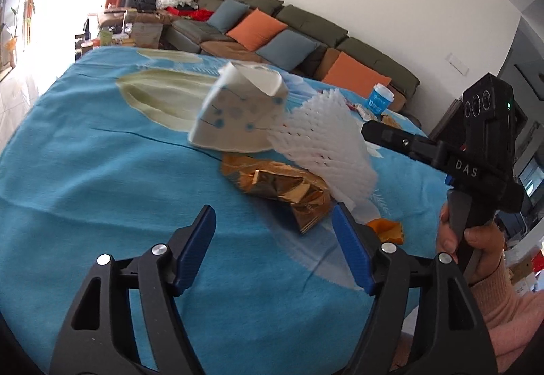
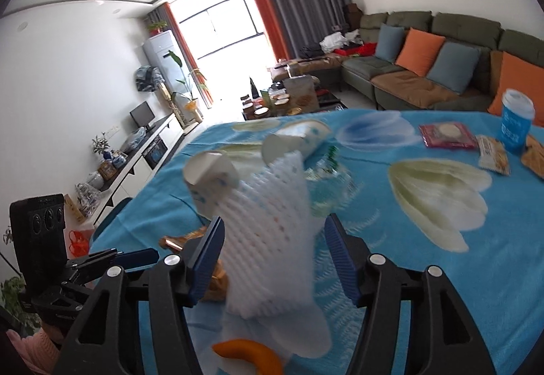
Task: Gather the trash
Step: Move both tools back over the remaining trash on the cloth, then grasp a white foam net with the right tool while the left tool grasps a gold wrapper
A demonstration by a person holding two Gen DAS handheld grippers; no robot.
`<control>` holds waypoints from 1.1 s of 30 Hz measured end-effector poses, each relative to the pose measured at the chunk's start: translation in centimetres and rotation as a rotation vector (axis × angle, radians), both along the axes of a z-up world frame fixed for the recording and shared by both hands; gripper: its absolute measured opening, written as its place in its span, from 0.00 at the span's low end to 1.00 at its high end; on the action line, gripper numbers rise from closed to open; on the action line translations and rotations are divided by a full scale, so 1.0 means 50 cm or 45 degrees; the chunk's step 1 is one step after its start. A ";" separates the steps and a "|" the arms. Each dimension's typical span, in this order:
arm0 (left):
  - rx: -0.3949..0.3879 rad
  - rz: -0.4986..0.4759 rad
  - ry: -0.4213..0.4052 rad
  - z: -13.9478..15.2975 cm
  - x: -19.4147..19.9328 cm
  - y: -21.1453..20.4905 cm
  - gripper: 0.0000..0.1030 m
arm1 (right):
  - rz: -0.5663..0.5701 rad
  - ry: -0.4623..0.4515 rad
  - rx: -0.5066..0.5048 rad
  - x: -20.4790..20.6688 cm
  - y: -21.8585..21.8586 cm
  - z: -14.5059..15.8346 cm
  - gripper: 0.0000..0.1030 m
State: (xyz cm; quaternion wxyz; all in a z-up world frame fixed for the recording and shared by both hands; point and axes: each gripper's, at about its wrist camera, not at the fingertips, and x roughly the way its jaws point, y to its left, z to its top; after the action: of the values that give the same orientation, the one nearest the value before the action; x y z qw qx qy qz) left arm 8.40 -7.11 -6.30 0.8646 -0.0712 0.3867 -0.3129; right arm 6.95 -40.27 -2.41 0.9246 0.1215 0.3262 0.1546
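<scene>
A table (image 1: 85, 170) under a blue flowered cloth fills both views. At centre frame, blurred, a white foam net sleeve (image 2: 272, 228) and a crushed grey paper cup (image 1: 238, 113) appear just ahead of the tools; whether they rest on the cloth cannot be told. Below them lies a gold foil wrapper (image 1: 289, 188). The left gripper (image 1: 272, 239) has wide, empty jaws. The right gripper (image 2: 272, 256) has wide jaws flanking the sleeve without pressing it. A blue cup (image 2: 516, 123) stands upper right.

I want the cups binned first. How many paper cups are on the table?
3: a crushed cup beside the foam net, one lying just behind, and a blue lidded one upright far right.
</scene>
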 end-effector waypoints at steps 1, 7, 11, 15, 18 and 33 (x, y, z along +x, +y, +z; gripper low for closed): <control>0.000 -0.010 0.012 -0.002 0.005 -0.012 0.68 | -0.004 0.012 0.001 -0.002 -0.004 -0.008 0.61; 0.012 -0.041 0.075 -0.020 0.027 -0.060 0.66 | 0.032 0.058 0.048 0.003 -0.011 -0.041 0.61; -0.034 -0.040 0.149 -0.034 0.044 -0.065 0.54 | 0.056 0.067 0.083 0.002 -0.009 -0.046 0.60; -0.073 -0.052 0.175 -0.038 0.050 -0.062 0.34 | 0.073 0.075 0.101 0.002 -0.010 -0.048 0.47; -0.087 -0.073 0.174 -0.041 0.046 -0.063 0.16 | 0.076 0.084 0.113 0.003 -0.015 -0.051 0.36; -0.085 -0.110 0.059 -0.012 -0.001 -0.044 0.04 | 0.082 0.016 0.167 -0.033 -0.035 -0.012 0.23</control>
State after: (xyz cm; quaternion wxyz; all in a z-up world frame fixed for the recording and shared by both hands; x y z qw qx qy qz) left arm 8.36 -9.31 -6.92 0.8382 -0.0906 0.3987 -0.3609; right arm 5.32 -42.04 -3.01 0.9071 0.1723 0.3250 0.2046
